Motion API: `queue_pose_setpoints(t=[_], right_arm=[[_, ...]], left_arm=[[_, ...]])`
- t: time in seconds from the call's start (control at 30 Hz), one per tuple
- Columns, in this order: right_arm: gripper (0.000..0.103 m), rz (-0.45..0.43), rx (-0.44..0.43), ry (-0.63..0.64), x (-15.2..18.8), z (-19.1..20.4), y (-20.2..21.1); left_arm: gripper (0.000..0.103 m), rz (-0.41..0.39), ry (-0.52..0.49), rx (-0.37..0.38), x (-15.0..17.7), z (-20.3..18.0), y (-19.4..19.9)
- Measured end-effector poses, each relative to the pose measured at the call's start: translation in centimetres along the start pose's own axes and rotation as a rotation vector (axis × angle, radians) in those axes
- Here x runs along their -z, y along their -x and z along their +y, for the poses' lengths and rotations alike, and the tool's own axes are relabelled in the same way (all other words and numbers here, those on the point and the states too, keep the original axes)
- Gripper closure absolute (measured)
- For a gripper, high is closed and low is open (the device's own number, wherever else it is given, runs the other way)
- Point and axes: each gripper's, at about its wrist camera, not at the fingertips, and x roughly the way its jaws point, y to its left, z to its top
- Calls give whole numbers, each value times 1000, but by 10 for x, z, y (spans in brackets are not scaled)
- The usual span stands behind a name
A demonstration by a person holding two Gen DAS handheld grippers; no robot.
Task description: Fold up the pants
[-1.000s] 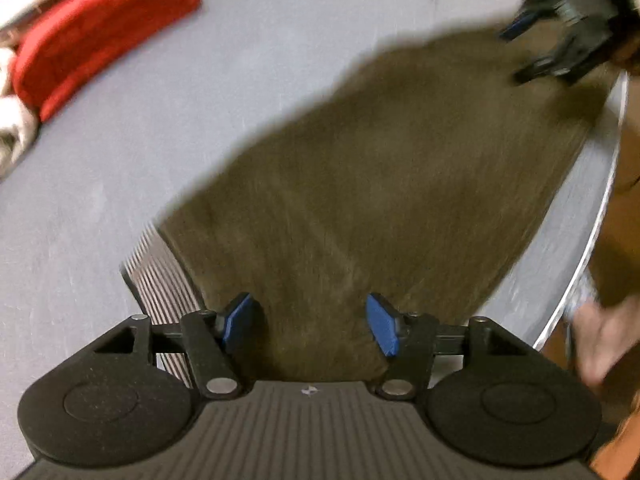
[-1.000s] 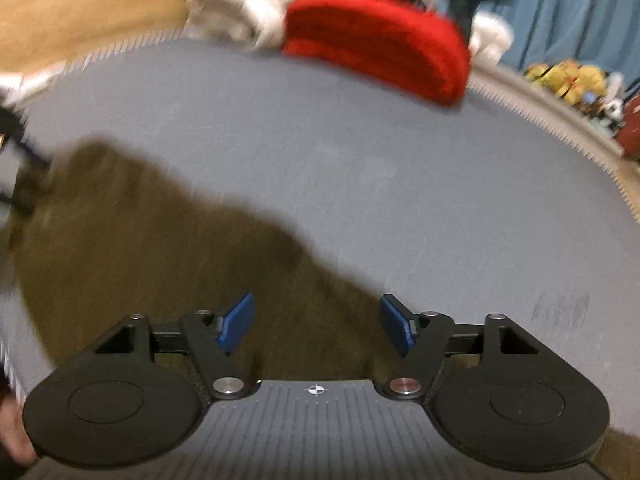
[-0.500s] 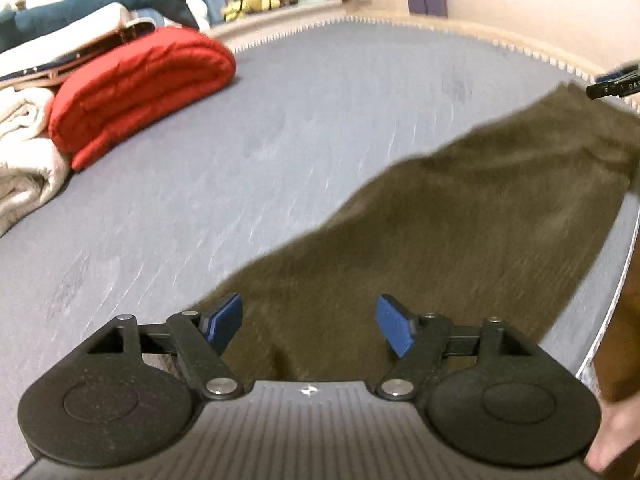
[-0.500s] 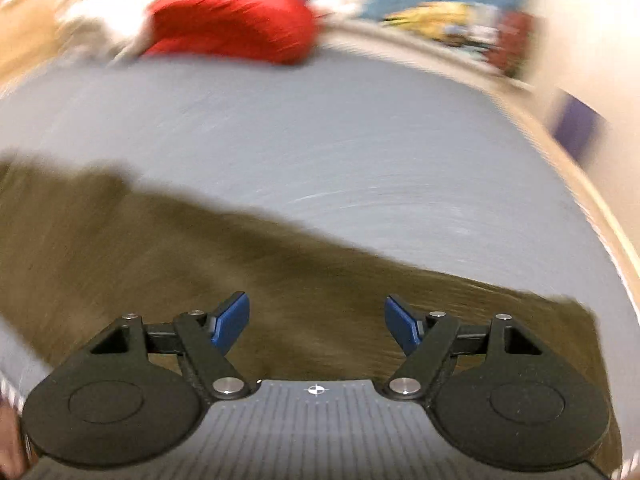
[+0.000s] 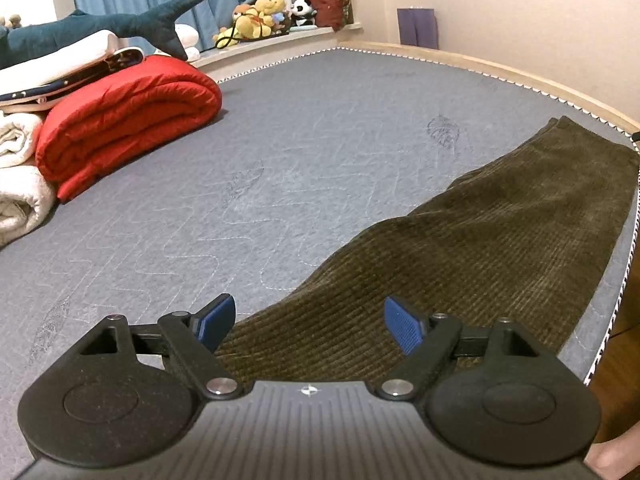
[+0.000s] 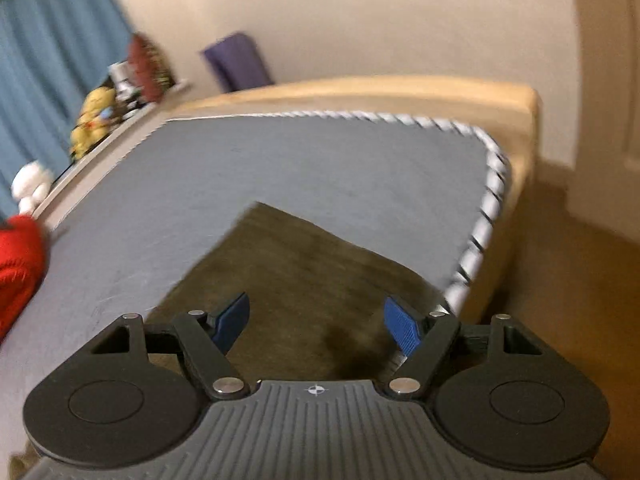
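Note:
Olive-brown corduroy pants point(image 5: 460, 248) lie flat in a long strip on the grey mattress point(image 5: 280, 168), along its near right edge. My left gripper point(image 5: 308, 320) is open and empty, just above one end of the pants. The pants also show in the right wrist view point(image 6: 304, 280), where their far end stops short of the mattress corner. My right gripper point(image 6: 316, 320) is open and empty, above the pants near the mattress's right edge point(image 6: 476, 248). That view is blurred.
A rolled red quilt point(image 5: 128, 120) and white bedding point(image 5: 20, 184) lie at the mattress's far left, with a plush shark point(image 5: 100, 28) on top. Stuffed toys point(image 5: 260, 16) sit on the sill by blue curtains. The wooden bed frame point(image 6: 516, 152) and floor lie to the right.
Both grippers have swung their views rightward along the pants. The left view is now sharp and steadier; the right one has turned toward the mattress corner. Both stay open.

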Motion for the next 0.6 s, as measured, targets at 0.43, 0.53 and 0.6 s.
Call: queue_pose_setpoints(t=[0.43,0.53,0.6], right_arm=[[34,69,-106,-352,9,-52,-52],[33,48,-114,-368,9,-54,-58],[34,39,-115,-360,9,-51,-60]], left_arm=[[17,19,-19,6,-1,-7,-12],[17,27,-15,0,-1,-5,-15],[17,30,-14,-3,-1,-5,-17]])
